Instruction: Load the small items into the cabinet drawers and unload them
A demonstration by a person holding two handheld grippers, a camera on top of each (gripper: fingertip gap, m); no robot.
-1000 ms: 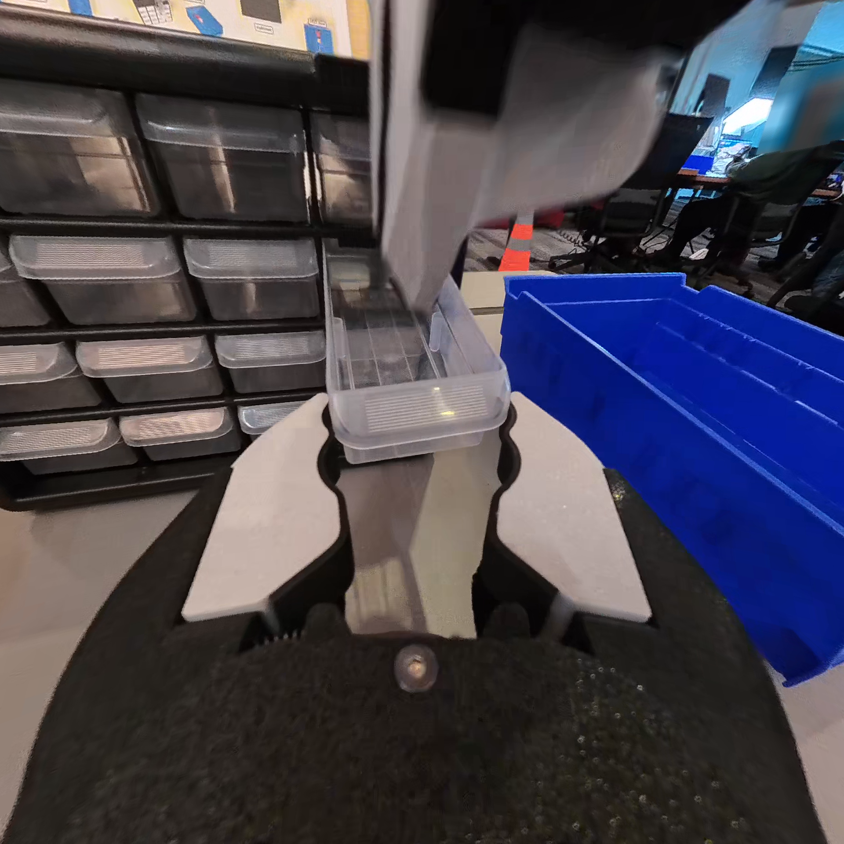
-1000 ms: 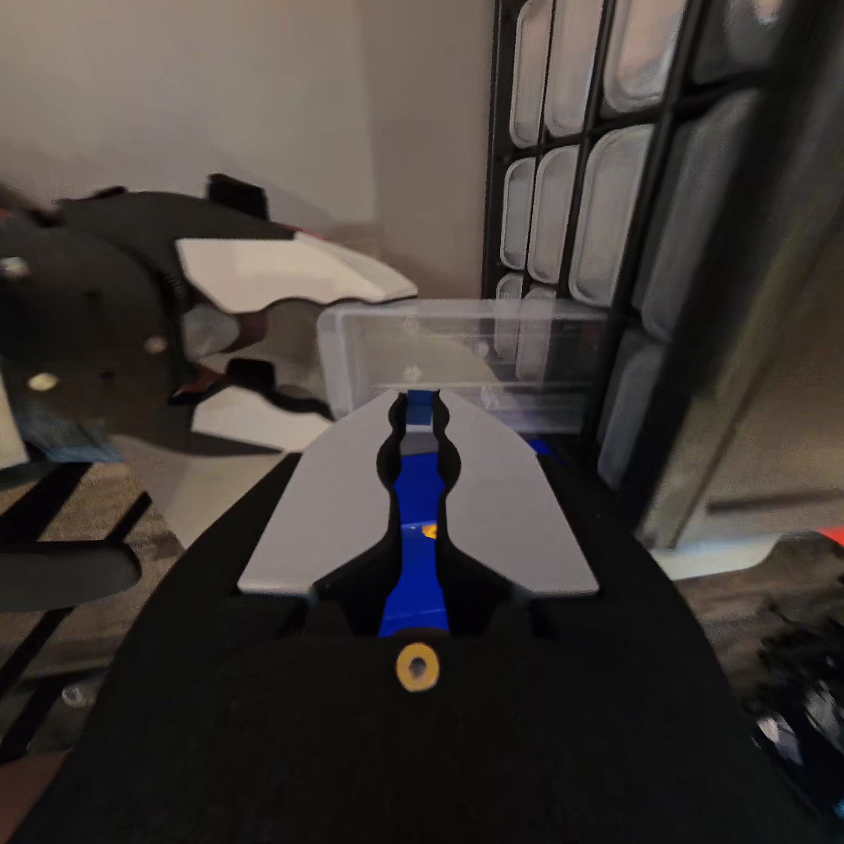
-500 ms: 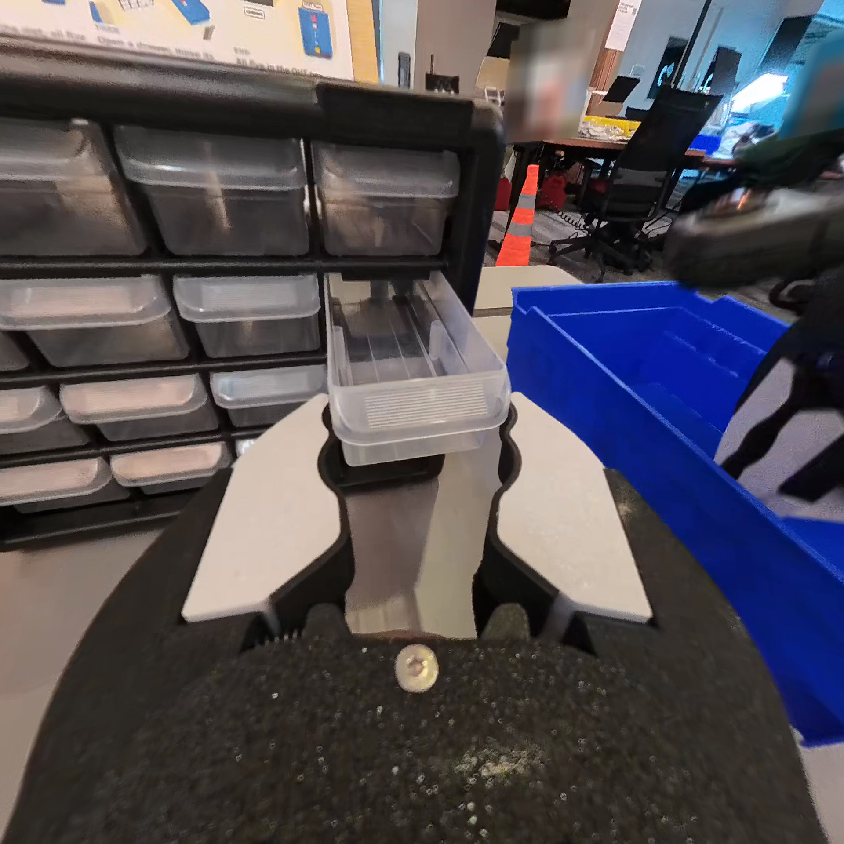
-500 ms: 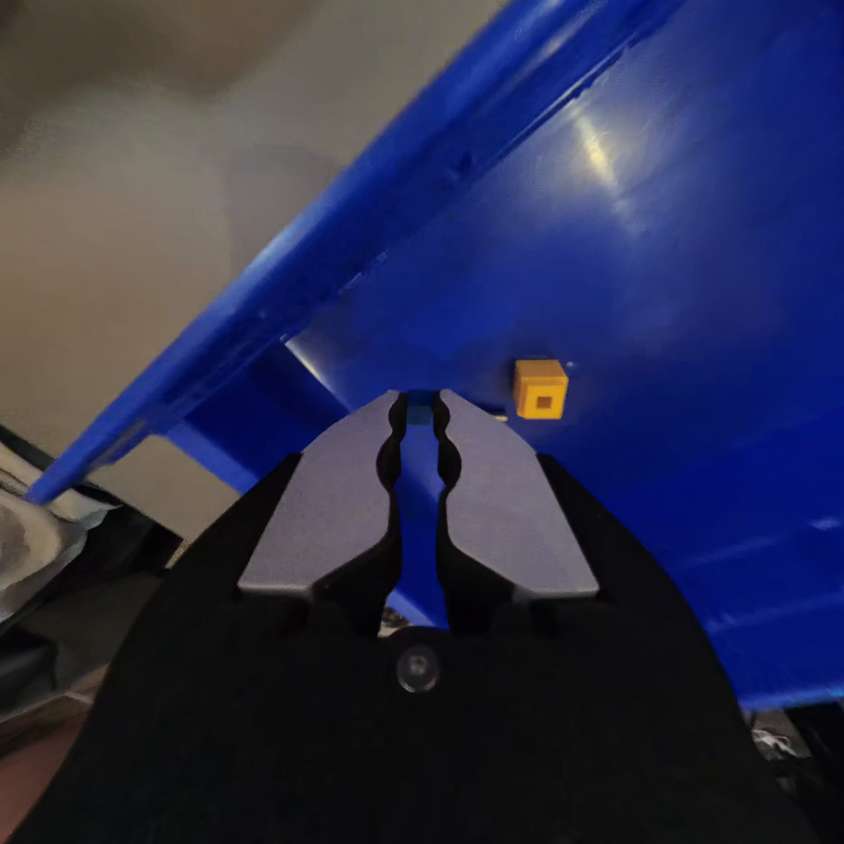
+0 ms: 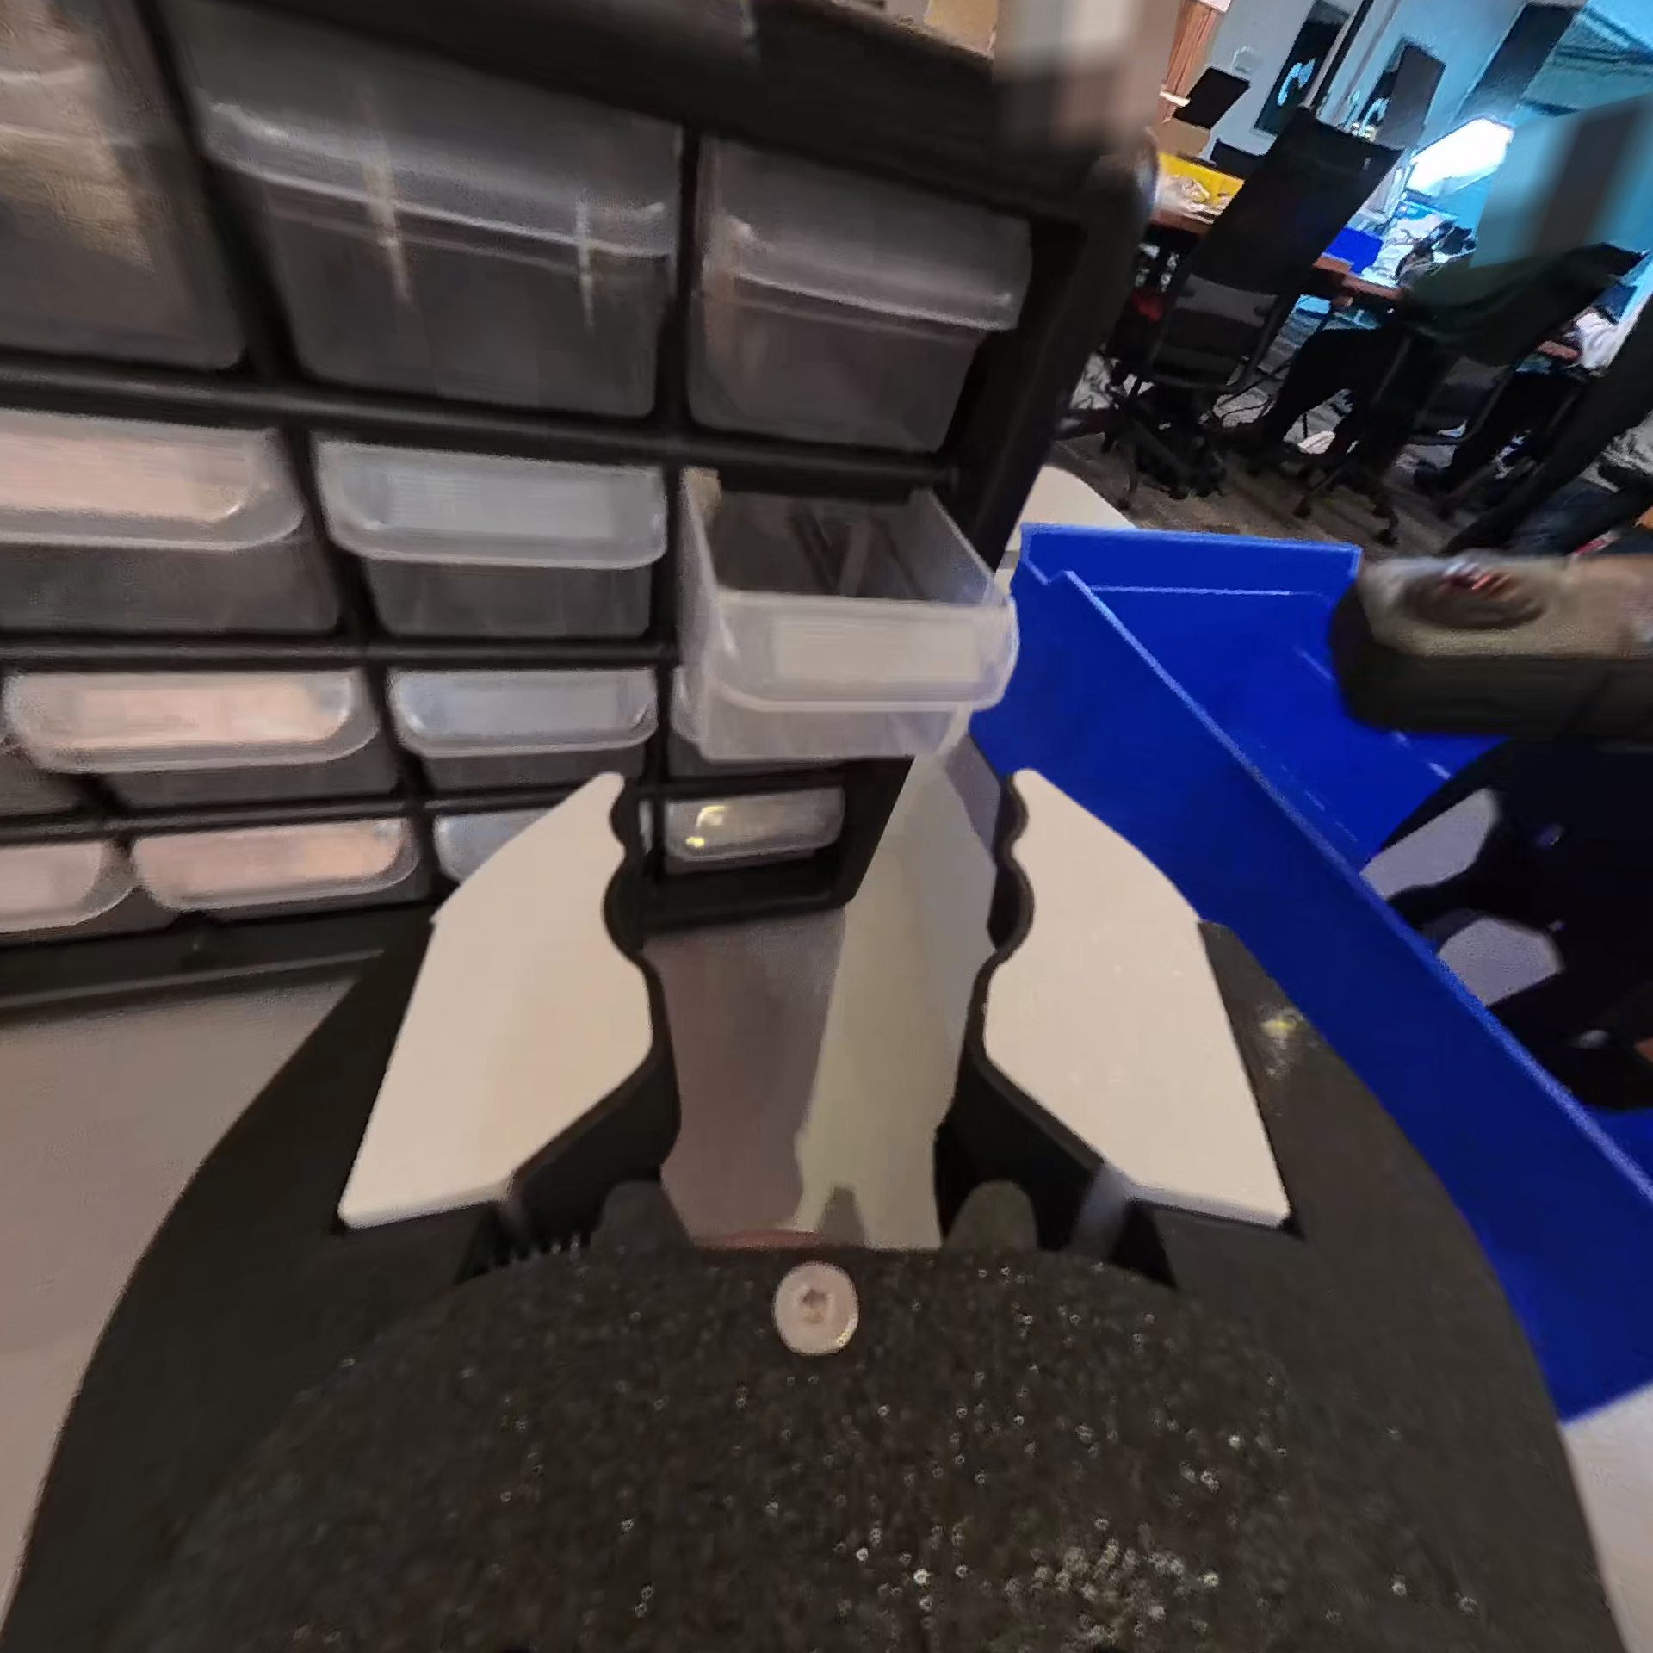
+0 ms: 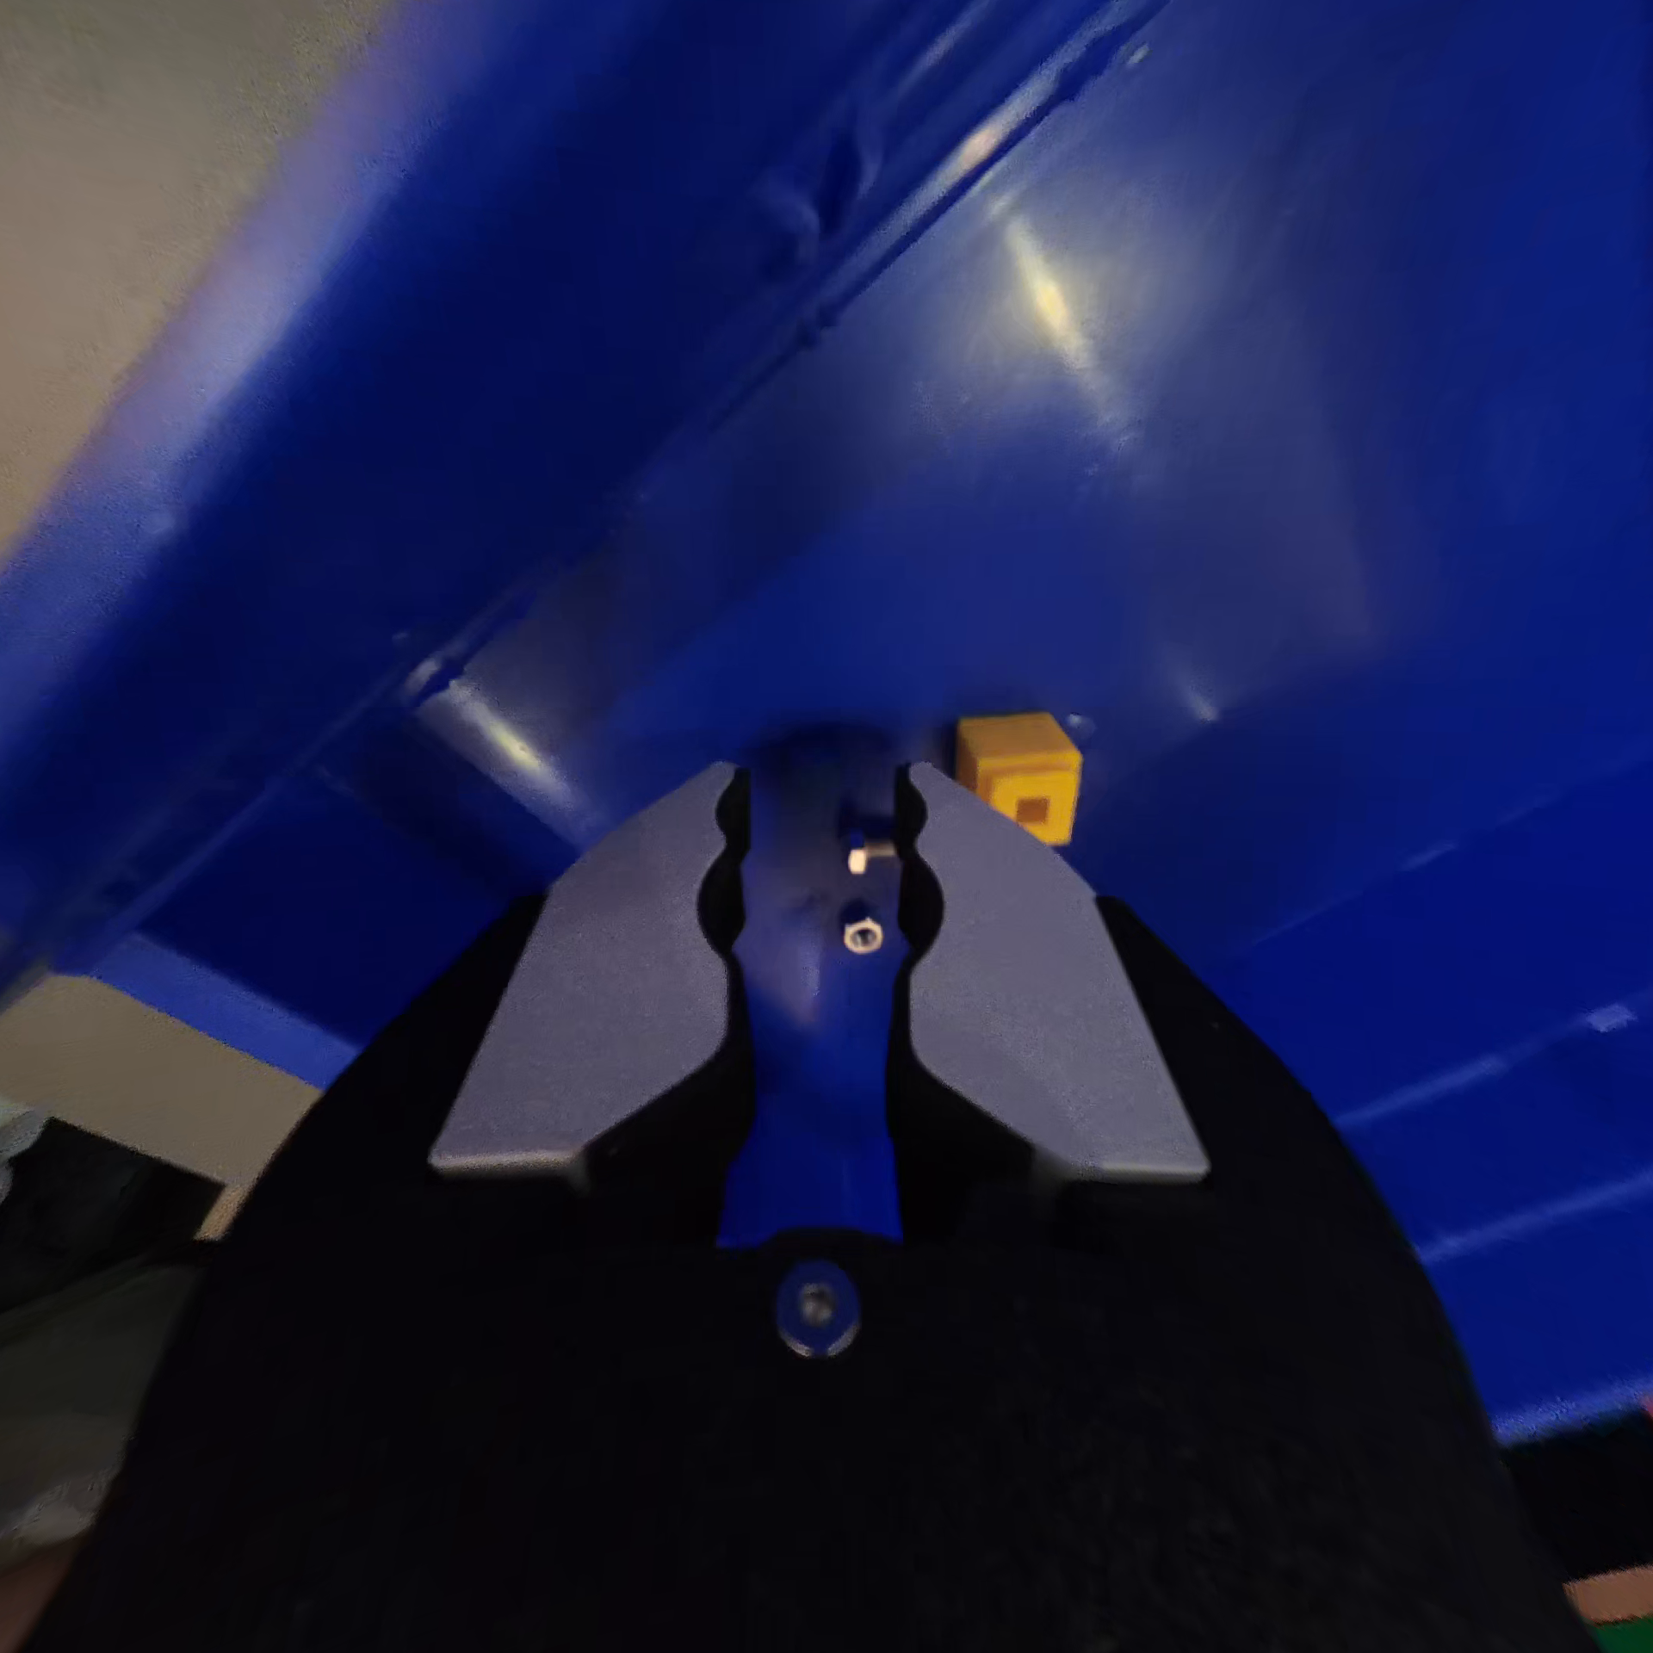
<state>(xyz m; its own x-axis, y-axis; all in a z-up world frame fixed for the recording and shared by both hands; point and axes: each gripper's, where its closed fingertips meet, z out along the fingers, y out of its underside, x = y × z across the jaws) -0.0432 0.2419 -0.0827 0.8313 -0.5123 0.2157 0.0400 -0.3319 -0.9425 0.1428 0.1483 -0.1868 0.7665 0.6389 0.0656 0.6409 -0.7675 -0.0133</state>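
Note:
The black cabinet (image 5: pixel 894 80) holds rows of clear drawers. One clear drawer (image 5: pixel 850 653), in the right column, sticks out part way and looks empty. My left gripper (image 5: pixel 816 787) is open and empty, below and short of that drawer, not touching it. My right gripper (image 6: pixel 821 774) is partly open inside the blue bin (image 6: pixel 1163 447), tips just above its floor; it also shows in the left wrist view (image 5: pixel 1485 644). Between its fingers lie two small silver fasteners (image 6: pixel 861 936) and a small blue piece (image 6: pixel 854 816). A yellow cube (image 6: pixel 1020 778) lies just right of its right fingertip.
The blue bin (image 5: pixel 1207 805) stands on the table right of the cabinet, its near wall close to my left gripper's right finger. Closed drawers fill the cabinet's other slots. Office chairs and desks stand far behind.
My right gripper left the drawer with a small blue piece, went down into the blue bin and opened. My left gripper drew back from the drawer, which now sticks out less.

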